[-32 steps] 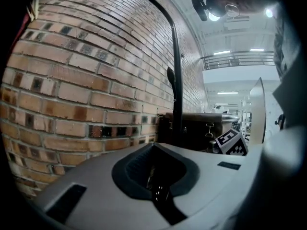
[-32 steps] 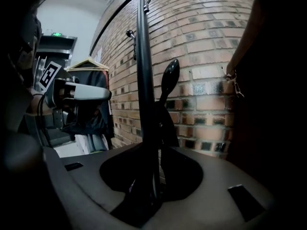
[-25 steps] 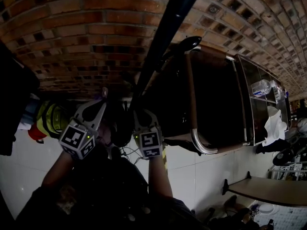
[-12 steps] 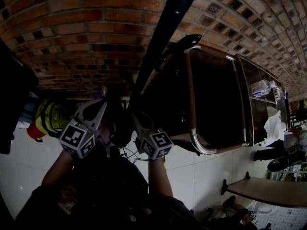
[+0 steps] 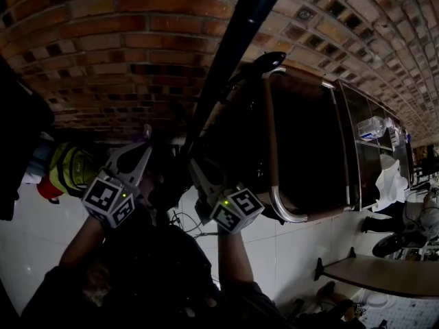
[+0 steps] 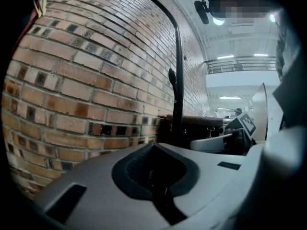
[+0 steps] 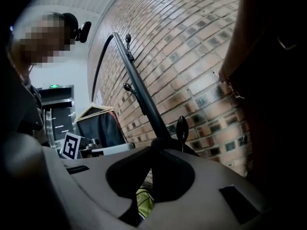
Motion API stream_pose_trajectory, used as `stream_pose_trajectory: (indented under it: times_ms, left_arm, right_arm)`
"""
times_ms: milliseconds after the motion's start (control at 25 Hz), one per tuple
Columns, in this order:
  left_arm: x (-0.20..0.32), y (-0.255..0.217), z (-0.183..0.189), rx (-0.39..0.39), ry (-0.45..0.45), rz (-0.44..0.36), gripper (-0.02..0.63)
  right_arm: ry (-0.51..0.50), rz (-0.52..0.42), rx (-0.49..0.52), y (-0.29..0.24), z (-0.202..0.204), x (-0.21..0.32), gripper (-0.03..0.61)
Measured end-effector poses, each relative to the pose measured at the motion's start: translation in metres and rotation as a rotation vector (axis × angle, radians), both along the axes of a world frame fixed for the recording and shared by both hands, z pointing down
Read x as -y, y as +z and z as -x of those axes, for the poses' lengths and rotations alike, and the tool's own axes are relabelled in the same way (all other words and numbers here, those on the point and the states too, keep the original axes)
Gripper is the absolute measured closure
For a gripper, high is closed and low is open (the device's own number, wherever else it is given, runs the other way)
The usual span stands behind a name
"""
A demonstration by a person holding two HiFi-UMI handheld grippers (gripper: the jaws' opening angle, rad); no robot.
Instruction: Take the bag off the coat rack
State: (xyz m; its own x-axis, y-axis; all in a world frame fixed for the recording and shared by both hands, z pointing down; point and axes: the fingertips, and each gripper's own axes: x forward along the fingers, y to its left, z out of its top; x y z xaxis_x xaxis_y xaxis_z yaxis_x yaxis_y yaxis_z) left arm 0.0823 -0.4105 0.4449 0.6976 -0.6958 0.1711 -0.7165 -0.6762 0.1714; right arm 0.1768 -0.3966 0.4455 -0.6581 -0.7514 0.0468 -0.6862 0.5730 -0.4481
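Observation:
A black coat-rack pole [image 5: 233,46] runs up the brick wall, with a knobbed hook [image 5: 267,62] near the dark brown bag [image 5: 309,136] that hangs to its right. The bag has a tan strap [image 5: 271,136]. My right gripper [image 5: 194,168] is at the pole, shut on a dark strap [image 7: 165,169] that runs up toward a hook [image 7: 181,127]. The bag [image 7: 273,80] fills that view's right side. My left gripper [image 5: 146,137] sits just left of the pole with its jaws together. I cannot make out what lies in its pads [image 6: 139,169]. The bag [image 6: 201,126] shows beyond it.
A dark garment [image 5: 20,136] and a yellow-and-red item [image 5: 68,170] hang at the left. Another dark garment on a wooden hanger [image 7: 98,123] shows in the right gripper view. A shelf unit [image 5: 374,125] and a table [image 5: 391,273] stand at the right, over pale tiles.
My right gripper has rolled, its marker cube swinging out to the right and tilting, and it has shifted slightly along the pole. The left gripper has stayed put.

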Motion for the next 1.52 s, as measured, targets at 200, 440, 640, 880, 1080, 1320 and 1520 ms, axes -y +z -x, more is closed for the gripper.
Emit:
stream_pose_trajectory:
  times_ms: [200, 440, 640, 880, 1080, 1320, 1520]
  left_arm:
    - [0.003, -0.004, 0.000, -0.016, -0.004, -0.004, 0.595]
    - [0.005, -0.012, 0.001, -0.035, -0.004, -0.012, 0.595]
    - [0.005, -0.023, 0.001, -0.042, -0.004, -0.034, 0.595]
    - [-0.003, -0.036, 0.005, -0.052, -0.010, -0.068, 0.595]
    - [-0.020, -0.040, 0.009, -0.048, -0.023, -0.075, 0.595]
    - [-0.039, -0.055, 0.011, -0.039, -0.025, -0.101, 0.595]
    - [-0.060, -0.064, 0.014, -0.046, 0.006, -0.115, 0.595]
  right_arm:
    - [-0.018, -0.026, 0.060, -0.031, -0.002, 0.001, 0.557]
    - [-0.016, -0.156, 0.086, -0.084, -0.007, 0.004, 0.557]
    - [0.037, -0.224, 0.160, -0.121, -0.030, 0.001, 0.557]
    - [0.024, -0.285, 0.119, -0.137, -0.033, -0.020, 0.557]
    - [0.038, -0.255, 0.146, -0.128, -0.040, -0.043, 0.557]
    - [0.011, -0.229, 0.157, -0.119, -0.027, -0.066, 0.557]
    - [0.014, -0.235, 0.179, -0.123, -0.018, -0.099, 0.557]
